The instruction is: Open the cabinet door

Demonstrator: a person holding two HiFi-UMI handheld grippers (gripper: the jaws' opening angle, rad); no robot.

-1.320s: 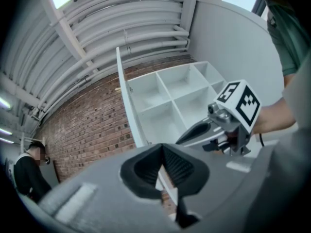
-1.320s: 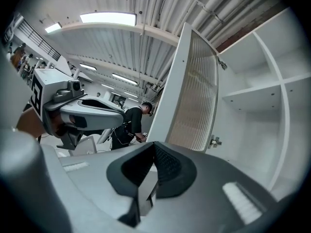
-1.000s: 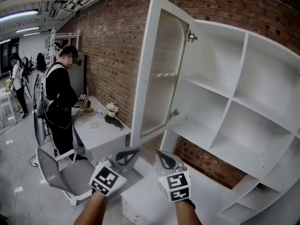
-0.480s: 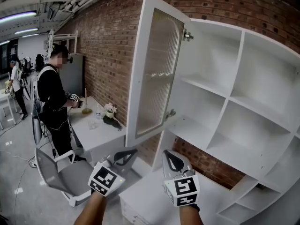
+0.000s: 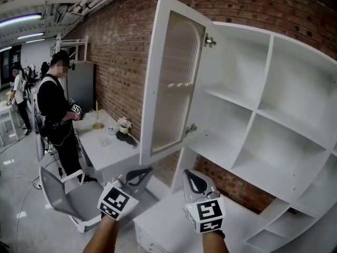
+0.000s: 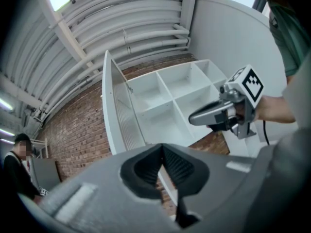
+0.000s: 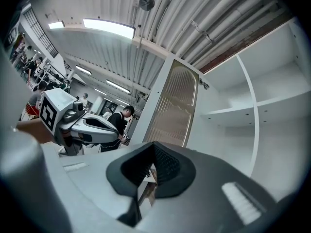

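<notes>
White cabinet, one glass door open, left tool, right tool, both closed

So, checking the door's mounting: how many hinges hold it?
2: upper hinge at the cabinet door's top corner, lower hinge near its bottom edge. No others show.

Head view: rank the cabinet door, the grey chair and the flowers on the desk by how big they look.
1. cabinet door
2. grey chair
3. flowers, which sit farther from the camera than the chair, so they look smaller than they are.
</notes>
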